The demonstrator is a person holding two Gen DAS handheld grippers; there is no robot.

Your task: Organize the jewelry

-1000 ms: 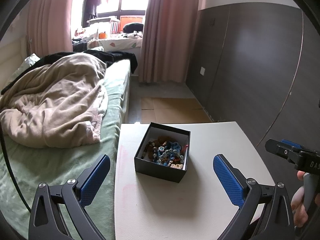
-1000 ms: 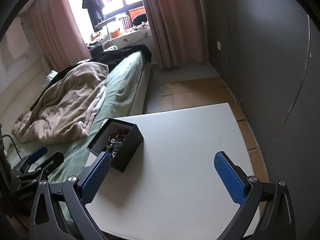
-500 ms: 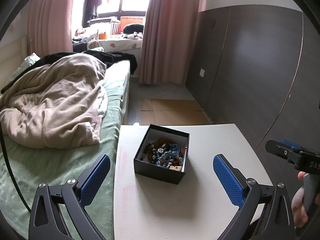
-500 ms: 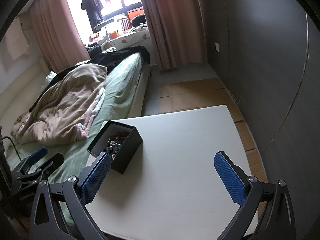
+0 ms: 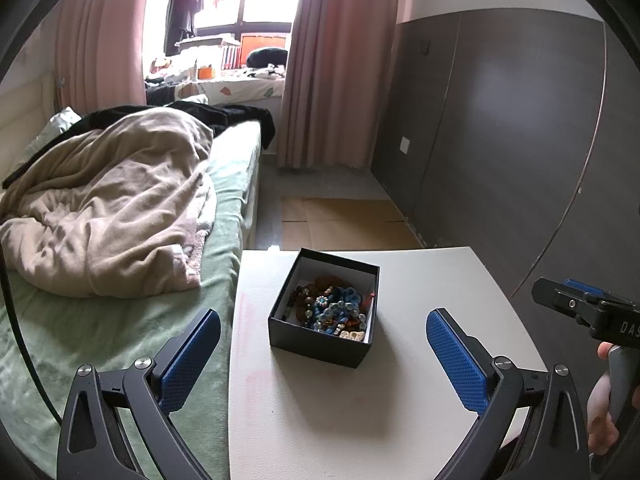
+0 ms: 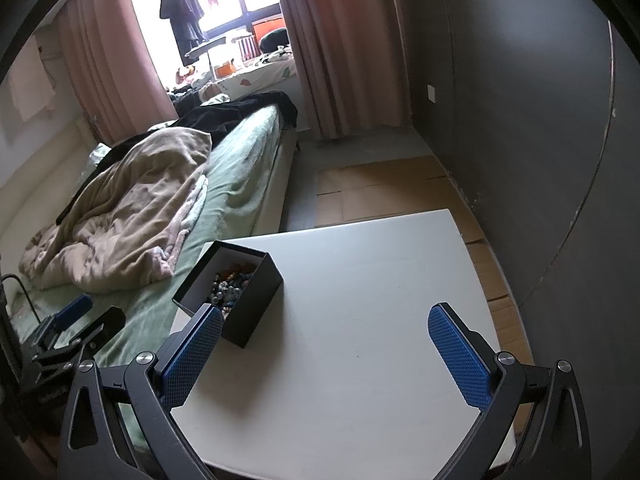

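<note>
A small black box with a white lining stands on the white table, near its left edge. Inside lies a heap of beaded jewelry, blue, brown and cream. My left gripper hangs open just short of the box, fingers wide on either side of it. In the right wrist view the same black box sits left of centre, with beads partly showing. My right gripper is open over the bare table, its left finger overlapping the box's near corner.
A bed with a green sheet and a beige blanket runs along the table's left side. A dark wall stands to the right. Cardboard sheets cover the floor beyond the table. A hand holds the other gripper at right.
Both grippers have drawn back and risen slightly, so the box sits a little farther off in each view. Jaws stay wide. The box has not moved.
</note>
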